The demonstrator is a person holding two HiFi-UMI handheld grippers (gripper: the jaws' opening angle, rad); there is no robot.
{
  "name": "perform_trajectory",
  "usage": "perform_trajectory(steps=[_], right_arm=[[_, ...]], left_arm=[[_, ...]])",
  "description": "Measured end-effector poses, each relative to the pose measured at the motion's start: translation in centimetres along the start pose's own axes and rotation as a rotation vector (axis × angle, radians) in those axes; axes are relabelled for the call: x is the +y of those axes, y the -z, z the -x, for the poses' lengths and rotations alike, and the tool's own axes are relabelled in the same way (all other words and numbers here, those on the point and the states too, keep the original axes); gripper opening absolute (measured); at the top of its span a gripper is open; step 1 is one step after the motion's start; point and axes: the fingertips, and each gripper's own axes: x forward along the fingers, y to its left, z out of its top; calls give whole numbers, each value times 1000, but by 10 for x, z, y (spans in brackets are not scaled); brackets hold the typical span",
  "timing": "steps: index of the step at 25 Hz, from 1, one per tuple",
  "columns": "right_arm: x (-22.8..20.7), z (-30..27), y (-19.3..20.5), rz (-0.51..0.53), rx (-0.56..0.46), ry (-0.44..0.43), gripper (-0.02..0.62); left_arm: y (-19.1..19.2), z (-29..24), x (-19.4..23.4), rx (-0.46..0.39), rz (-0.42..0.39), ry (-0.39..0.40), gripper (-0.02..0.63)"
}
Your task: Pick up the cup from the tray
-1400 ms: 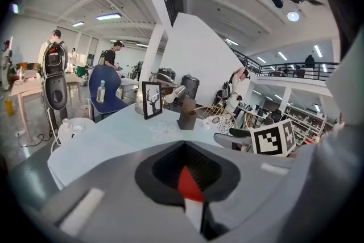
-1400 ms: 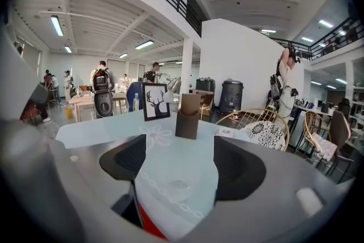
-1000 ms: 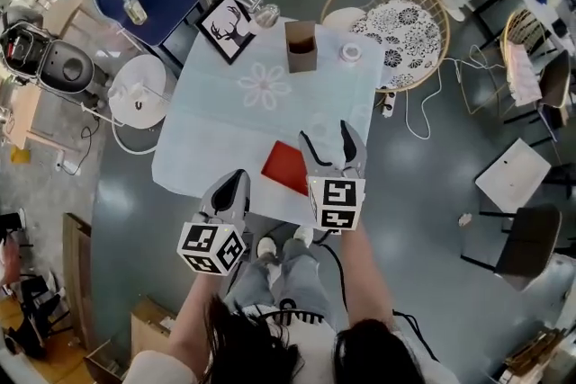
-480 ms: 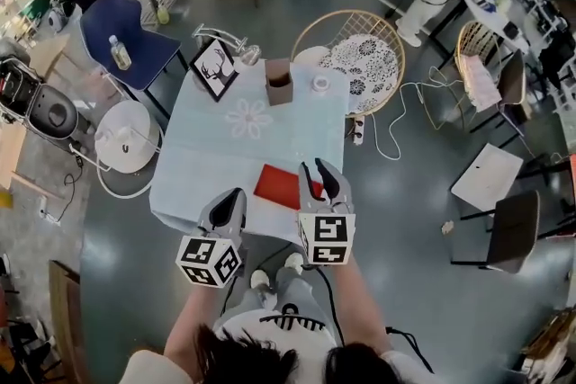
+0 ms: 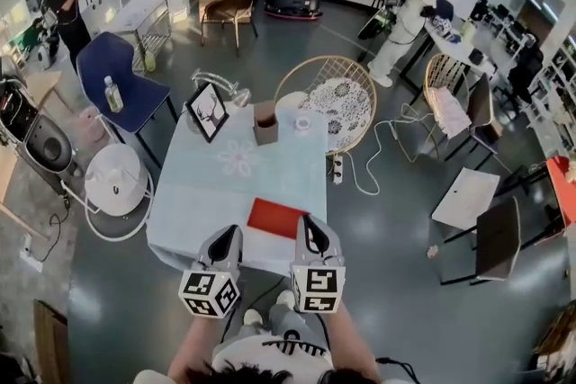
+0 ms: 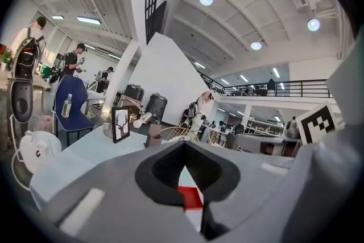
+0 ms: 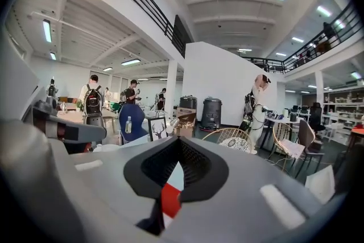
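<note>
A flat red tray lies near the front edge of the pale blue table, with nothing visible on it. A small white round cup stands at the table's far end beside a brown box. My left gripper hangs at the near edge left of the tray, jaws shut and empty. My right gripper is over the tray's near right corner, also shut and empty. The red tray shows through the left jaws' gap, and the same tray through the right ones.
A framed deer picture leans at the table's far left. A wicker chair stands behind the table, a blue chair with a bottle and a white round stool to its left. People stand farther back.
The head view has tilted up, so the table looks smaller and farther. Both grippers sit nearer the table's front edge. The right gripper's jaws, apart before, have come together.
</note>
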Motion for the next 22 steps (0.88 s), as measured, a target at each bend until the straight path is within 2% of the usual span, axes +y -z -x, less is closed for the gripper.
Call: perform_trajectory(steps=[3, 7, 12, 22], right_arm=[[3, 20, 16, -10, 24, 5, 25], [4, 31, 16, -34, 13, 5, 25], [13, 43, 24, -55, 32, 1, 25], [6, 59, 31, -40, 29, 22, 25]], left_arm=[[8, 13, -1, 0, 10, -7, 0], [3, 14, -9, -25, -7, 13, 0], [10, 24, -12, -19, -20, -11, 0], [15, 27, -32, -17, -36, 22, 0]])
